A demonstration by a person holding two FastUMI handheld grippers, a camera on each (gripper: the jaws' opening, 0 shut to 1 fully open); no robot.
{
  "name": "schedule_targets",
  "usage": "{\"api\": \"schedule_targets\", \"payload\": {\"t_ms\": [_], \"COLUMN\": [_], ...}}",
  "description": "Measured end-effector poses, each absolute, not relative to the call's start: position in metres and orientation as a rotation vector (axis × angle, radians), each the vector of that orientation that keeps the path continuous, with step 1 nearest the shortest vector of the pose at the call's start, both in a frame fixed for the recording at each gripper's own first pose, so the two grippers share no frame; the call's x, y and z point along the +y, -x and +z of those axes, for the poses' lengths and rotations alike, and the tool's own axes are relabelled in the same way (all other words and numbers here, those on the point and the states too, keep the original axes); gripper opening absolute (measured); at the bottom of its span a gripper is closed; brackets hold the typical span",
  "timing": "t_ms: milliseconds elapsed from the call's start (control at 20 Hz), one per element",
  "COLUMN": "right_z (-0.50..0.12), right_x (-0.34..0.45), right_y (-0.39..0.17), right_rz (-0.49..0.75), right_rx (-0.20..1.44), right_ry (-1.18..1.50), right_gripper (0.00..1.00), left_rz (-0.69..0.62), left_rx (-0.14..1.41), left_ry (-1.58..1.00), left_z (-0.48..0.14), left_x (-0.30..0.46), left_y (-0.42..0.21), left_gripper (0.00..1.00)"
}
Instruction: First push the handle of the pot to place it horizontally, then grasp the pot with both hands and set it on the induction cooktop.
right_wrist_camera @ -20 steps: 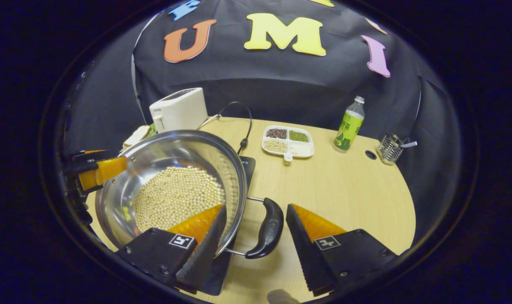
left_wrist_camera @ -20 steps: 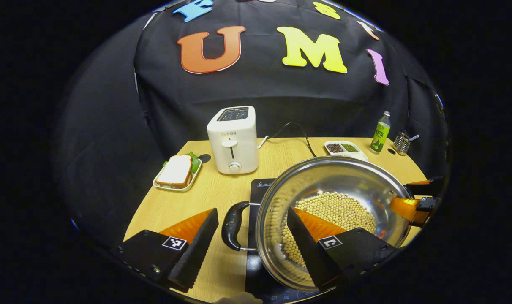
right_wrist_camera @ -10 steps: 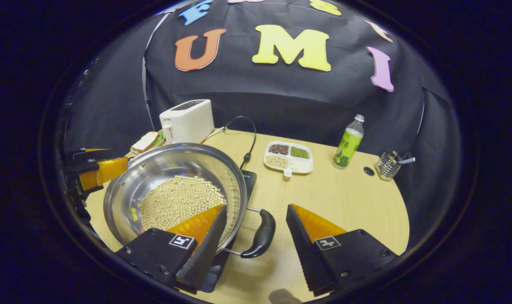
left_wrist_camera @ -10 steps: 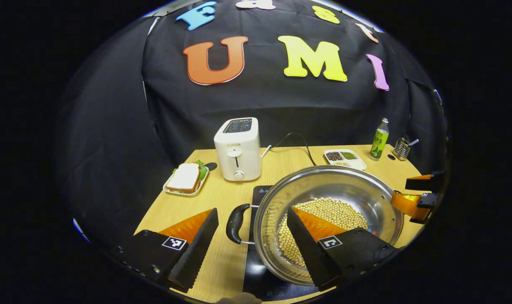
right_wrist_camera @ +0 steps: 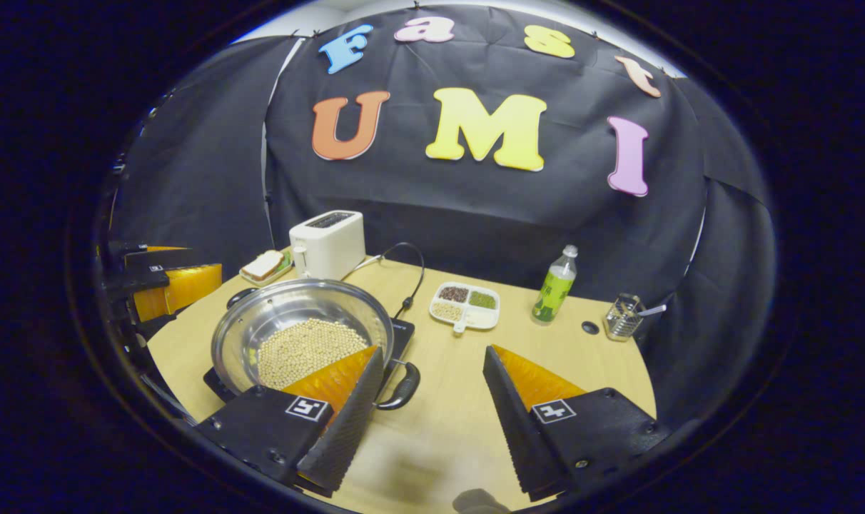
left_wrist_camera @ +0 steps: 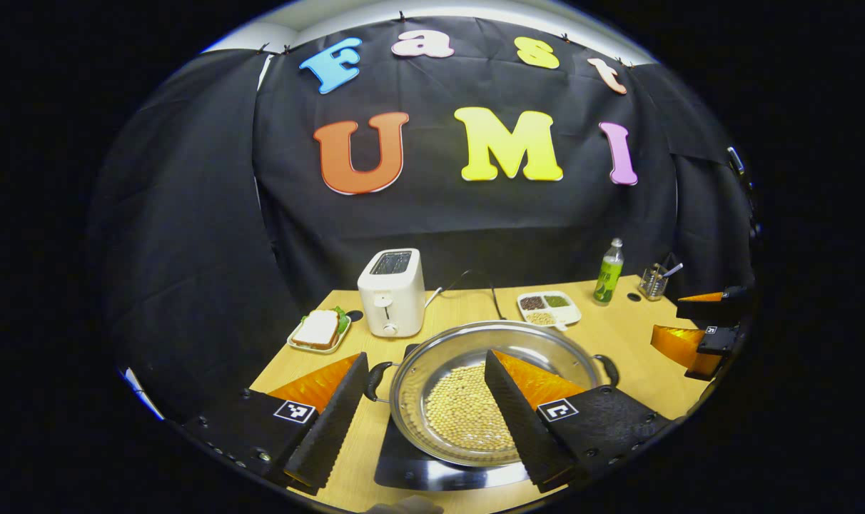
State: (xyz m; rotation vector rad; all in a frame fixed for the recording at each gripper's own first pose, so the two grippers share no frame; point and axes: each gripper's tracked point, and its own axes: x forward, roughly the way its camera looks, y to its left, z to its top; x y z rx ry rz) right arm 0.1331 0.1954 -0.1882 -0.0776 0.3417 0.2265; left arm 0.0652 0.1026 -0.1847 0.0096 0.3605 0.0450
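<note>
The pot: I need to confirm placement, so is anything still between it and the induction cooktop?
Nothing visible. The pot of beans already sits on the induction cooktop. Both the left gripper and right gripper are open and clear of its handles.

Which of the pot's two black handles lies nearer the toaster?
The handle on the pot's left side, facing the white toaster; the other handle faces the bottle.

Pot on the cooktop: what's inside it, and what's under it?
The pot holds pale round beans across its bottom. Under it lies the black induction cooktop; its middle is covered by the pot.
</note>
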Motion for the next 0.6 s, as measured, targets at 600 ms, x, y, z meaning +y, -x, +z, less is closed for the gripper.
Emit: {"api": "schedule_targets", "payload": {"t_ms": [600], "right_z": [-0.043], "right_x": [0.005], "right_y": [-0.013], "right_rz": [0.172], "right_rx": [0.089], "right_ry": [-0.033], "right_gripper": [1.0], "left_rz": [0.027], "left_rx": [0.081], "left_ry": [0.004], "left_z": [-0.017], "left_x": [-0.062], "left_y": [0.033], "left_gripper": [0.97]}}
